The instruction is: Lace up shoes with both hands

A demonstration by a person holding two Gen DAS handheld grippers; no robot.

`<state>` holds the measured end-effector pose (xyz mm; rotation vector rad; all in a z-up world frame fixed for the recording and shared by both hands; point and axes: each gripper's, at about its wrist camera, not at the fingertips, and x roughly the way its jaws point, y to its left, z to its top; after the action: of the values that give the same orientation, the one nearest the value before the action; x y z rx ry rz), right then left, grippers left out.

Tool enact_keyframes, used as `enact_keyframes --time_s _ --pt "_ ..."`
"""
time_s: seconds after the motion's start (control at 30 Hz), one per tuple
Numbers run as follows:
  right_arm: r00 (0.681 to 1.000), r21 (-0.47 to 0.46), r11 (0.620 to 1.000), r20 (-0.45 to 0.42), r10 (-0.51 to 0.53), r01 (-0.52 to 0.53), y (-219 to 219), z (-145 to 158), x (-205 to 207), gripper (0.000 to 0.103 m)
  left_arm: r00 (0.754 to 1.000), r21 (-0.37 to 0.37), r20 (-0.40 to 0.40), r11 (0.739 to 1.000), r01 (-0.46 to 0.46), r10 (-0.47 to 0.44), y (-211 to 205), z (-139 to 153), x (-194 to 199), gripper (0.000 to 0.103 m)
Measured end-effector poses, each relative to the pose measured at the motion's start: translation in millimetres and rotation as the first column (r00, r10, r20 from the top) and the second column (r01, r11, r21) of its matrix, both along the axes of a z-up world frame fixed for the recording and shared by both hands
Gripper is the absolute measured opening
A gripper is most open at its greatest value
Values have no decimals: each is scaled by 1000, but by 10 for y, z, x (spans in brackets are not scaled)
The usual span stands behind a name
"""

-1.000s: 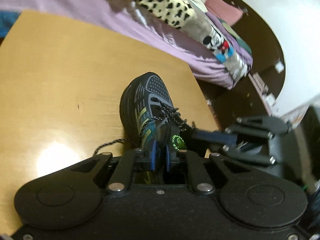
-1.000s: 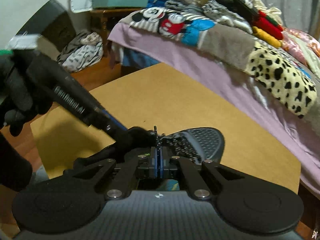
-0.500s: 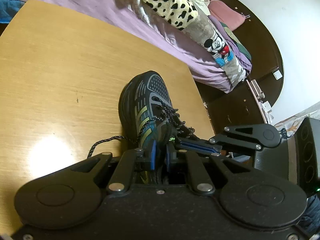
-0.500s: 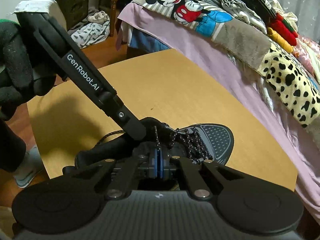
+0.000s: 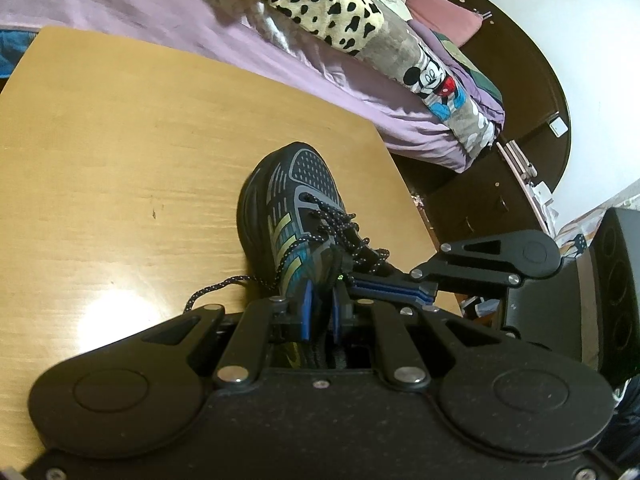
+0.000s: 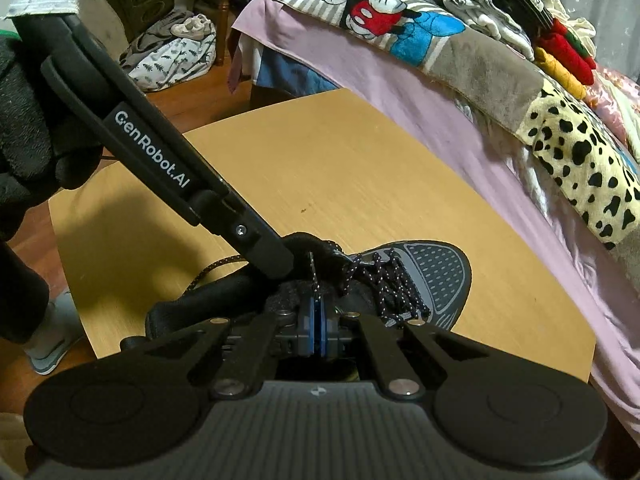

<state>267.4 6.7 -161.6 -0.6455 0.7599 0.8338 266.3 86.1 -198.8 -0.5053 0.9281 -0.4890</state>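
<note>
Beyond both grippers lies a bed (image 6: pixel 400 80) under a purple sheet, heaped with folded clothes and a spotted blanket (image 5: pixel 324 4). Nearer, a wooden tabletop (image 5: pixel 120 152) carries a dark shoe (image 5: pixel 296 216) with yellow-green stripes, its toe pointing away from the left gripper (image 5: pixel 320 300) and its heel end right at that gripper's fingertips. The left gripper is nearly closed, its blue pads pinching the upper edge of the shoe by the collar. The right gripper (image 6: pixel 316 312) comes in across the shoe from the left gripper's right side; its pads are pressed together on a strand of the speckled black lace (image 6: pixel 314 276), which rises taut just ahead of its tips. The lace's other end (image 5: pixel 216 288) trails loose on the tabletop to the left gripper's left.
</note>
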Motion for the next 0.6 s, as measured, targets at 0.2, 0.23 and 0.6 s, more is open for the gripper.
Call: enact_keyframes --time_s 0.2,0.23,0.6 --pt "1000 -5 1000 -5 -8 8 32 -12 -13 5 999 68 36 997 28 -31 -79 50 -17 8" --pt "1000 -6 1000 -5 -8 8 35 -13 -15 5 998 80 43 996 32 -36 -94 59 -21 8" --pt "1000 -3 1000 -3 0 0 45 22 -29 5 965 369 173 921 122 -198 -441 199 -139 8"
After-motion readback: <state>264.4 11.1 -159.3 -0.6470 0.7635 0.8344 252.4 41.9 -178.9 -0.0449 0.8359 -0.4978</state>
